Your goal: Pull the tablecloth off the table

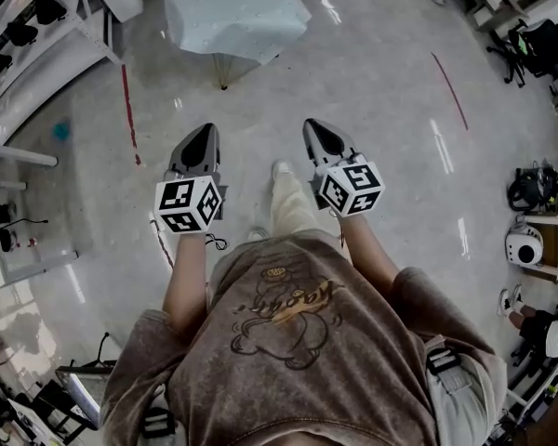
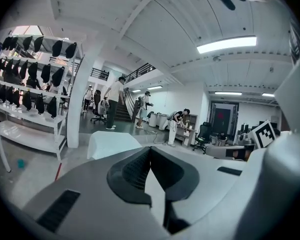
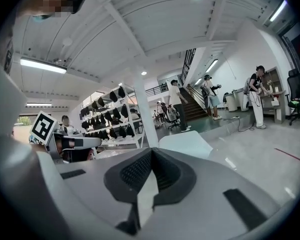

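**Both claws shut and empty, cloth on the table ahead**

Left claw [image 2: 150,149]: jaws fully together, ribbed pads meeting at the tips, nothing between them. Right claw [image 3: 151,150]: same, jaws together and holding nothing. Head view shows the two side by side, tips forward, nearly level and apart from each other. Each has its marker cube [image 1: 188,204] at the rear, over the person's forearm.

Between and just behind the claw tips is the person's forward foot [image 1: 281,169] on the glossy floor [image 1: 372,110].

The tablecloth [image 1: 232,12] is straight ahead of both claws and well apart from them, touching neither. It is pale and draped over the table [image 1: 224,74], with its edges hanging down. Only the thin legs show under it. In the left gripper view the cloth sits just left of the jaw line. In the right gripper view it sits just right of it.

A red line [image 1: 129,110] runs along the floor outboard of the left claw, between that claw and the cloth.

Further out:
- Left of the left claw is a white rack [image 2: 30,84] hung with dark items.
- A white pillar [image 2: 80,99] stands beside the rack.
- Beyond the table are stairs [image 3: 196,109], with several people [image 2: 112,101] standing around them.
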